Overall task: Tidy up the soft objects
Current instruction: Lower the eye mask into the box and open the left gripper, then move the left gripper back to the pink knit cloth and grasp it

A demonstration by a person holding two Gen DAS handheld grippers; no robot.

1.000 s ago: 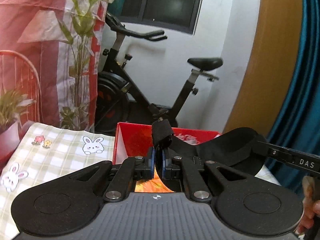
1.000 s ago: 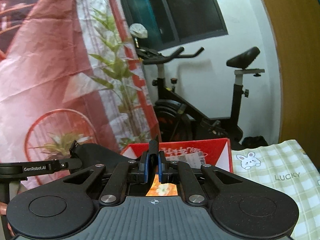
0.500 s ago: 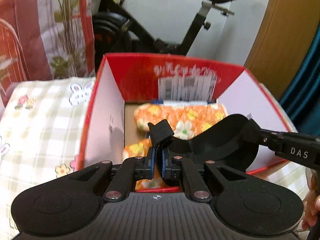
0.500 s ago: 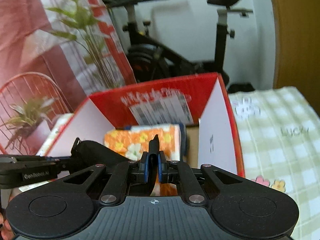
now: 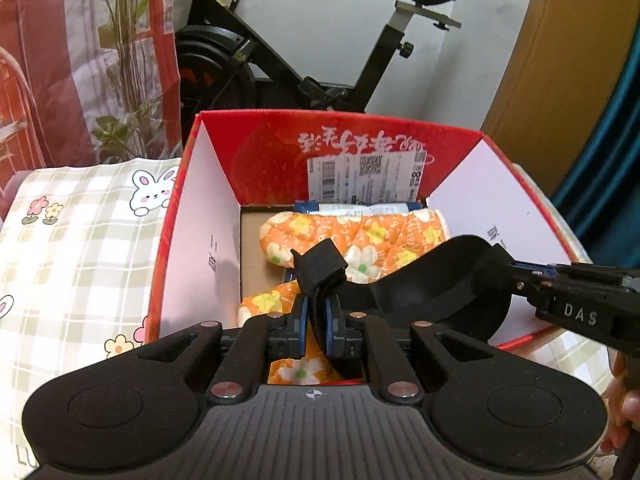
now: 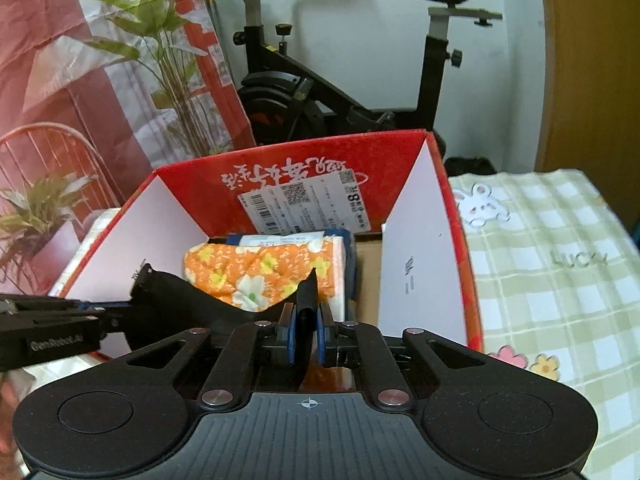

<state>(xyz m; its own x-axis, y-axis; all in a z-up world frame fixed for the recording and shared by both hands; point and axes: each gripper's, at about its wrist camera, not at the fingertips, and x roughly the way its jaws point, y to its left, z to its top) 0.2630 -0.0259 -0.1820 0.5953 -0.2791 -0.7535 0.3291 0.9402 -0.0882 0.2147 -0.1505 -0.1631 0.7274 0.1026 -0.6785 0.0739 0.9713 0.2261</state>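
A black soft band (image 5: 424, 280) hangs stretched between both grippers over an open red box (image 5: 340, 140). My left gripper (image 5: 314, 322) is shut on its left end. My right gripper (image 6: 306, 330) is shut on its other end (image 6: 306, 304); the band (image 6: 180, 296) sags to the left there. In the box (image 6: 280, 160) lie orange flowered cloths (image 5: 356, 236), also in the right wrist view (image 6: 260, 268), with a blue and white packet (image 5: 360, 208) behind them. The right gripper's body (image 5: 580, 312) shows at the right of the left wrist view.
The box stands on a green checked tablecloth with rabbits (image 5: 80, 220) that also shows in the right wrist view (image 6: 552, 264). An exercise bike (image 5: 300, 60) stands behind, with a red plant-print curtain (image 5: 80, 60) on the left and a wooden panel (image 5: 560, 60) on the right.
Both grippers have tilted down and moved over the box with the band still held between them. The box's inside and the orange cloths have come into view.
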